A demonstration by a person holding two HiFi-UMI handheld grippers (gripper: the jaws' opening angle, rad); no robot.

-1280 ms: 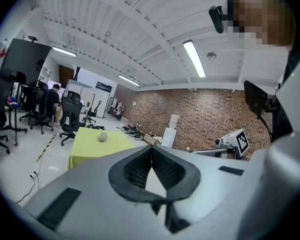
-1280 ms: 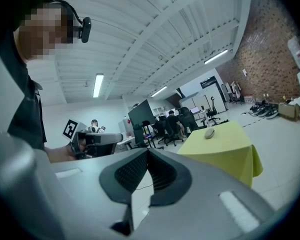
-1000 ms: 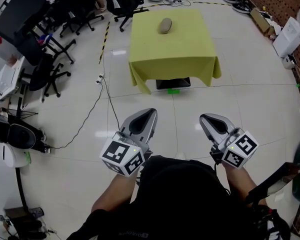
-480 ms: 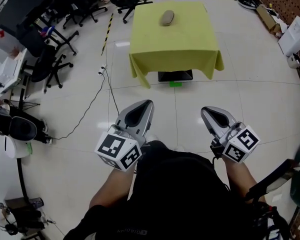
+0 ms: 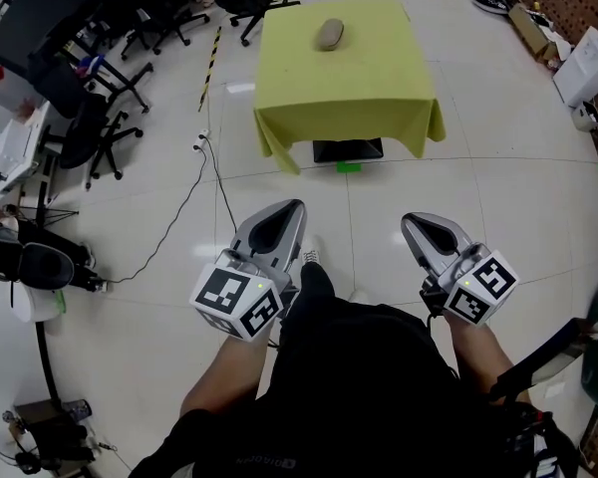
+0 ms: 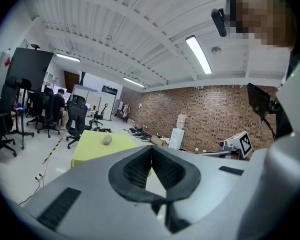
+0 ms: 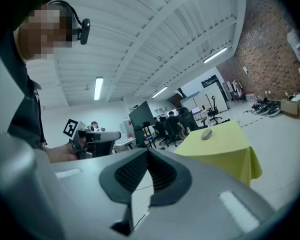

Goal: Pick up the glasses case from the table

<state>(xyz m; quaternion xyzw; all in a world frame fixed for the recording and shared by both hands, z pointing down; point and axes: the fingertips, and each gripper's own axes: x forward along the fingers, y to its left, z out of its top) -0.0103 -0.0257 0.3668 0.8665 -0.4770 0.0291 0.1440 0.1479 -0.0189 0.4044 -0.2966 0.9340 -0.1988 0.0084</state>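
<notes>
The glasses case (image 5: pixel 329 34) is a grey oval lying near the far edge of the yellow-clothed table (image 5: pixel 349 88), well ahead of both grippers. It also shows small in the left gripper view as the case (image 6: pixel 107 140) on the table (image 6: pixel 90 151), and in the right gripper view as the case (image 7: pixel 206 134) on the table (image 7: pixel 225 151). My left gripper (image 5: pixel 297 207) (image 6: pixel 151 148) and right gripper (image 5: pixel 407 220) (image 7: pixel 148 150) are held side by side over the floor, pointing toward the table. Both have their jaws together with nothing between them.
Black office chairs (image 5: pixel 100 118) crowd the left side. A cable (image 5: pixel 184 222) runs across the tiled floor from a socket near the table's left. A black base (image 5: pixel 347 150) sits under the table. A white box (image 5: pixel 586 68) stands at the right, and cables and gear lie beyond the table.
The table has slid slightly up the head view. A shoe now shows on the floor between the grippers. Both grippers keep their pose and stay shut.
</notes>
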